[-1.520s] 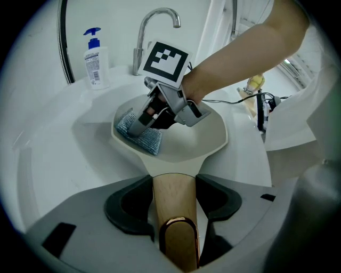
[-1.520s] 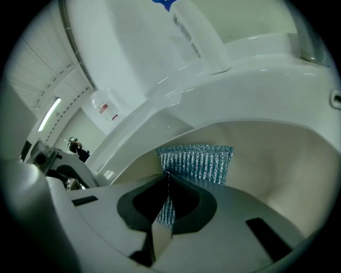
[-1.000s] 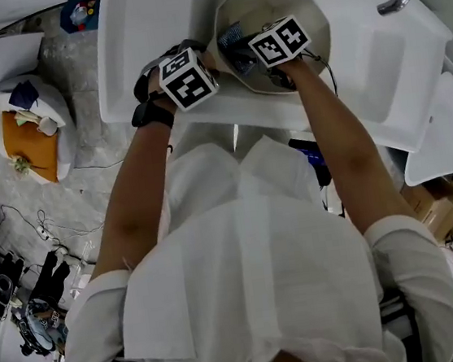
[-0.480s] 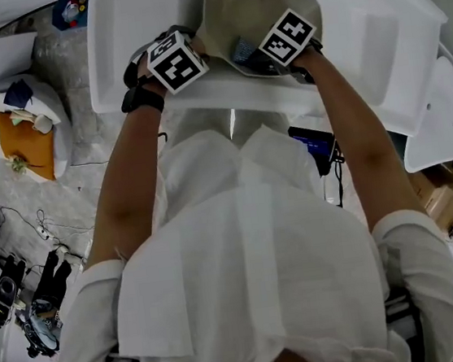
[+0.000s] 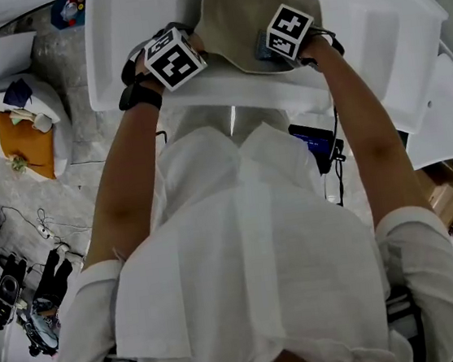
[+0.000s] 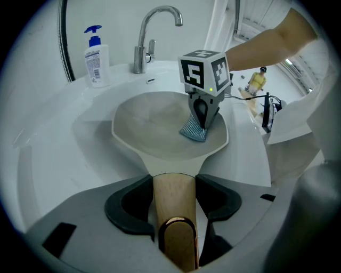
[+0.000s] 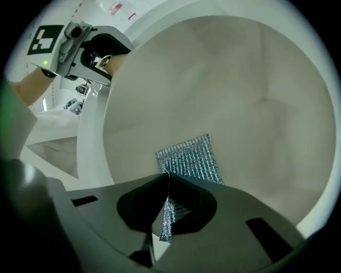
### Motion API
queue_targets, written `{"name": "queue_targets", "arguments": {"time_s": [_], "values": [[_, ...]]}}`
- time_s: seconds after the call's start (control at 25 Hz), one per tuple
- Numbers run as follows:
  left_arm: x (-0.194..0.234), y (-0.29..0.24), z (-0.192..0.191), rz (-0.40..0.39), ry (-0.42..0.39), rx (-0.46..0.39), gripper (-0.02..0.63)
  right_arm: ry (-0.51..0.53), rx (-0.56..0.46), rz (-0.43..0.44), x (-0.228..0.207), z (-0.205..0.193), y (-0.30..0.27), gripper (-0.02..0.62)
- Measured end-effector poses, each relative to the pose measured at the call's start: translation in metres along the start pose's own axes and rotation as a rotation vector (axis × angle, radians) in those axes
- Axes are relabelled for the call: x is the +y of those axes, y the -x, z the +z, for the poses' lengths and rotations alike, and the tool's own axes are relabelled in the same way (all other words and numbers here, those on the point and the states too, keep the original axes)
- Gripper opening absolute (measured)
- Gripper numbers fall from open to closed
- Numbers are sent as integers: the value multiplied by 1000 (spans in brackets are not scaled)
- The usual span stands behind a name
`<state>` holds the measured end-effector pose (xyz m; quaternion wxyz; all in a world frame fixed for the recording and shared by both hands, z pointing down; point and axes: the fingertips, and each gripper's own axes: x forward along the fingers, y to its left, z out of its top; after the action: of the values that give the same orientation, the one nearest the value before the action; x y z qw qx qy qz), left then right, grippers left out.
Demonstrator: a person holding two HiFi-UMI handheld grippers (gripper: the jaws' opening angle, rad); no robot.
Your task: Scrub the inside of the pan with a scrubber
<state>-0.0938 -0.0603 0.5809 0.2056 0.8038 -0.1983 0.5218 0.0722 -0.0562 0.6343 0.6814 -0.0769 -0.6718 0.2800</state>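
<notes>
Cream enamel pan (image 6: 154,125) sits in the white sink (image 6: 64,154), its bowl over the basin and its wooden handle (image 6: 171,184) reaching back toward the sink's near edge.

Left gripper (image 6: 173,202): my jaws stand wide but are occupied. They are closed on the wooden handle, one pad on either side, just behind the point where the handle joins the bowl. The copper-coloured end cap of the handle shows between them, nearest the camera.

Right gripper (image 7: 166,205): my jaws are narrow and pinch one edge of the scrubber (image 7: 191,159), a silvery blue-grey mesh square. The free part of the mesh lies flat against the pan's inside. In the left gripper view the scrubber touches the inner wall close to the rim, on the side to the right of the handle, and the right gripper points steeply down onto it.

The pan's inside is plain and matt; I cannot tell whether any residue lies on it.

At the sink's far edge stand a chrome faucet (image 6: 154,26) and, beside it toward the far left corner, a pump soap bottle (image 6: 96,56) with a blue top. Both are well apart from the pan.
</notes>
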Motion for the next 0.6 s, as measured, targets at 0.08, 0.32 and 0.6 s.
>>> {"name": "queue_targets", "arguments": {"time_s": [0.08,0.32,0.6], "values": [[1,1,0,-1,0,-1,259,1,43,-40,-9,-4,1,17],[-1,0,-3,-11,1,2,258,-7,132,-141,-37,-16,3,17],[-2,1,-2,-16,0,7,258,-38,189,-273,-72,-22,16,17]]}}
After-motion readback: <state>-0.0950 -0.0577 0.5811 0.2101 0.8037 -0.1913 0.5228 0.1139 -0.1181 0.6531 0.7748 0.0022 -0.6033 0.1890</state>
